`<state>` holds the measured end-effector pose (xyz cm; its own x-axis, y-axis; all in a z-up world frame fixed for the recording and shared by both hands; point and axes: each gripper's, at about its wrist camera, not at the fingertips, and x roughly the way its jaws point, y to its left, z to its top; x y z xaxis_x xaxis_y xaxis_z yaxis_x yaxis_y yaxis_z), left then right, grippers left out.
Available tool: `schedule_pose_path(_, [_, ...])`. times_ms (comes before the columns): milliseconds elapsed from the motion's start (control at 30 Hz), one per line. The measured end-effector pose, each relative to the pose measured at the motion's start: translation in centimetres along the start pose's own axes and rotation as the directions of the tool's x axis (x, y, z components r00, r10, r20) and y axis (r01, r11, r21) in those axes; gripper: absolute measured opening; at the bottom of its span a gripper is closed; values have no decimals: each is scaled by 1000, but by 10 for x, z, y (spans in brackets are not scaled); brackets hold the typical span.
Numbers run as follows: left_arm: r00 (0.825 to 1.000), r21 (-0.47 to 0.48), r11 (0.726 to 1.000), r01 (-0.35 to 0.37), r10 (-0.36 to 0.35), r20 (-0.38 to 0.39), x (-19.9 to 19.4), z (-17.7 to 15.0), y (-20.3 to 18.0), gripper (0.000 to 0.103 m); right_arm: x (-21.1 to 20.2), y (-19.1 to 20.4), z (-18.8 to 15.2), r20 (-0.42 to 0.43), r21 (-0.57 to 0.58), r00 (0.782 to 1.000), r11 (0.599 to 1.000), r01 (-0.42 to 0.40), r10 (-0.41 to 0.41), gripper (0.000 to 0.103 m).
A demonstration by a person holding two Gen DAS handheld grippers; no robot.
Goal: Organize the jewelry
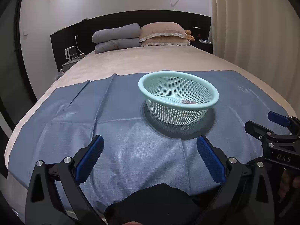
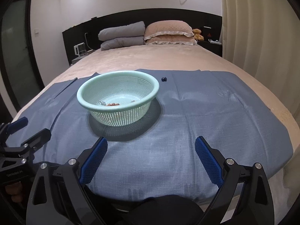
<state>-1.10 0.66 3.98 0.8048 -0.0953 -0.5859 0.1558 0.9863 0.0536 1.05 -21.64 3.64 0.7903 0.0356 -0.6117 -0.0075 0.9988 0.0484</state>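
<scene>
In the left wrist view, the left gripper (image 1: pixel 150 158) hangs over the blue cloth (image 1: pixel 61 120) on the bed (image 1: pixel 146 60), jaws spread wide and empty; the mint-green mesh basket (image 1: pixel 178 97) sits ahead and slightly right, with a little pale jewelry (image 1: pixel 188 102) just visible at its bottom. The right gripper (image 1: pixel 262 124) shows at the right edge, also empty. In the right wrist view, the right gripper's jaws are likewise spread with nothing between them, the basket stands ahead to the left, and a small dark bead-like piece (image 2: pixel 164 79) lies loose on the cloth just beyond its rim. That piece looks tiny and round, so a careless pinch could likely flick it away, and the light basket may tip on the soft bed. The jewelry inside reads as small silvery and reddish-brown bits.
</scene>
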Motion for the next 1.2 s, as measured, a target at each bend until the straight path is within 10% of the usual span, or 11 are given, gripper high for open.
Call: schedule_pose_path(1200, [1000,-50,999,16,-18,-22,1,-17,-2,97,9,15,-14,-34,-69,999,998,-10,7,90])
